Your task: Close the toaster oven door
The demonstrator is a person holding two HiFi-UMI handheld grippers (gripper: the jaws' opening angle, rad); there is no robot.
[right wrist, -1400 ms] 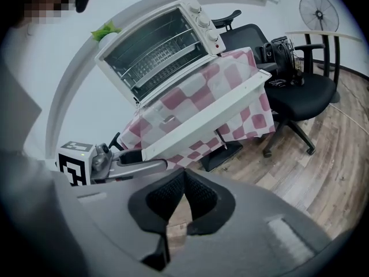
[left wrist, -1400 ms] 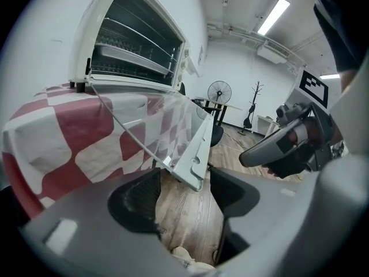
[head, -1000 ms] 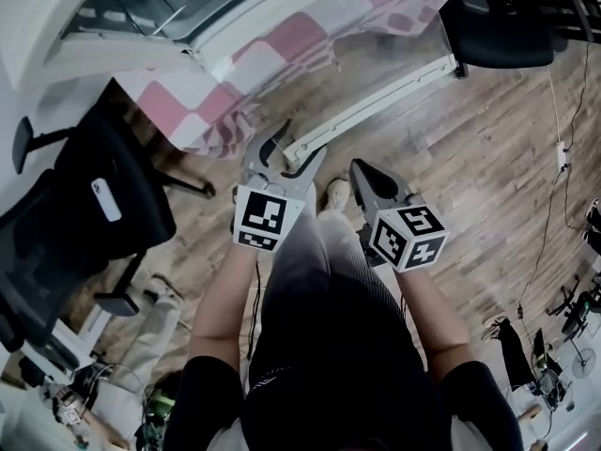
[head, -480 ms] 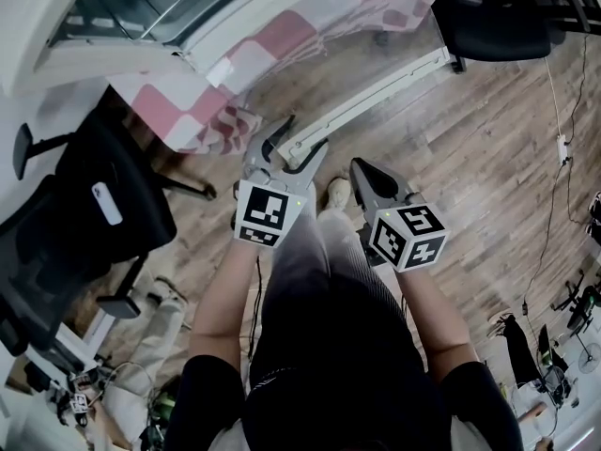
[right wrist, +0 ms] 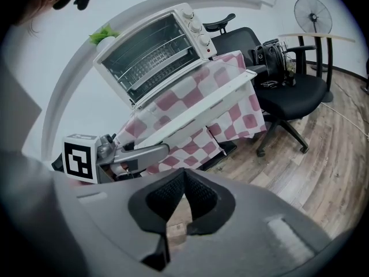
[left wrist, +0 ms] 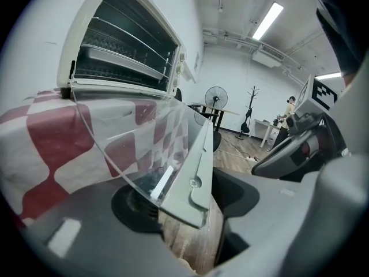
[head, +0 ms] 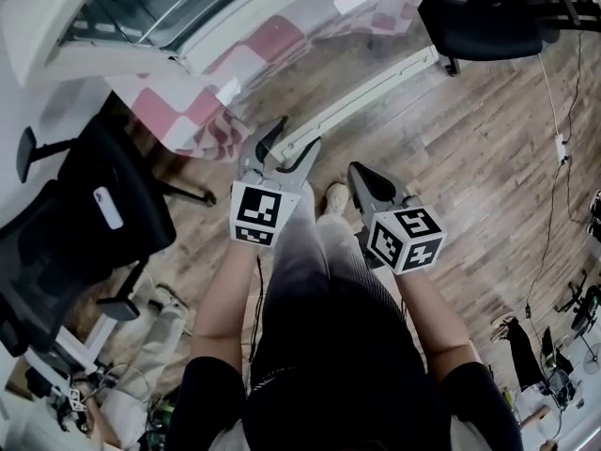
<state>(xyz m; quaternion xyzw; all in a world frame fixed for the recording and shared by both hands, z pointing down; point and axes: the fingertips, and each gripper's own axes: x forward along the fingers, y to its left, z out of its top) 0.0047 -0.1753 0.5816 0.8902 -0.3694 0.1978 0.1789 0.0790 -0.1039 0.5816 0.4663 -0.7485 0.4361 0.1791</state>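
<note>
A white toaster oven (head: 122,12) stands on a red-and-white checked tablecloth (head: 188,111), with its glass door (left wrist: 132,137) folded down and open. The door's white handle bar (head: 376,87) runs along its outer edge. My left gripper (head: 297,132) is open, and the near end of the handle (left wrist: 196,166) lies between its spread jaws. My right gripper (head: 355,169) is shut with nothing in it and hangs just right of the left one, below the handle. The right gripper view shows the oven (right wrist: 153,53), its handle (right wrist: 202,105) and the left gripper (right wrist: 155,149) under that bar.
A black office chair (head: 84,224) with a phone (head: 106,202) on its seat stands at the left. Another black chair (right wrist: 288,85) carrying a bag (right wrist: 277,53) sits right of the table, with a fan (right wrist: 313,16) behind it. Wooden floor (head: 488,158) lies below.
My left gripper has crept forward and up along the door's edge, so the handle's end sits deeper between its jaws. The right gripper has barely moved.
</note>
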